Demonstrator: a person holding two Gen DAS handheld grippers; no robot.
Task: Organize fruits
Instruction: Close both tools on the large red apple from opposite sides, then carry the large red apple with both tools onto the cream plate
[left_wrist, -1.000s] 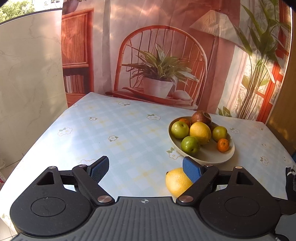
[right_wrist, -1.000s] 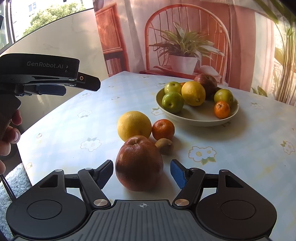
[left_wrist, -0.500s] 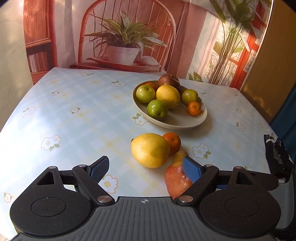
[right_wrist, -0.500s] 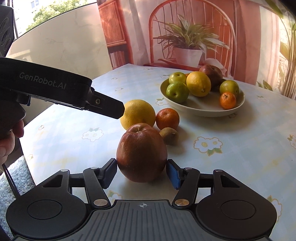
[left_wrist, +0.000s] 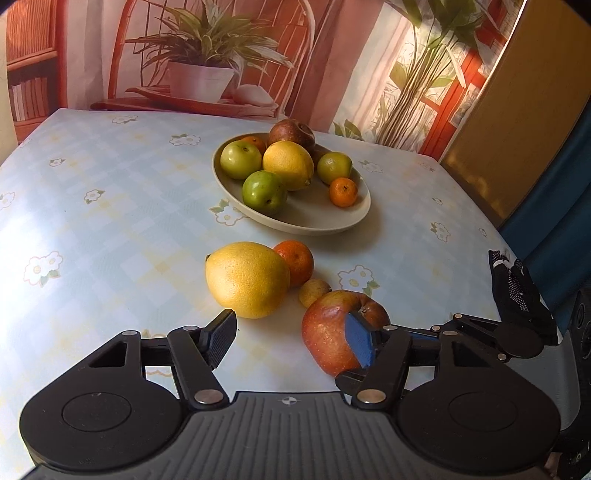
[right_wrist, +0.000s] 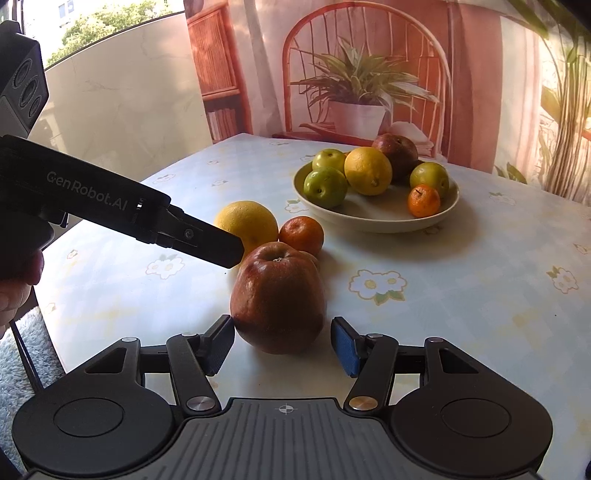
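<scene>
Apple (right_wrist: 279, 297) now w/ right tool (right_wrist: 282, 341) narrowed round it, pads apart; left tool (left_wrist: 291, 341) narrowed, empty.

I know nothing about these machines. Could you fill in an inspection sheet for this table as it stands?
Surface: table under a flowered blue cloth.
Job's things: bowl holding fruit; a grapefruit, tangerine, kiwi and apple loose on the cloth.
Clutter: nothing seen.
Claws: left claw open, has just been closing, grips nothing. Right claw open around the apple, has just been closing, with a gap at one pad.
Cables: thin dark cord beside the table.
Surroundings: printed backdrop of a chair and potted plant.
</scene>
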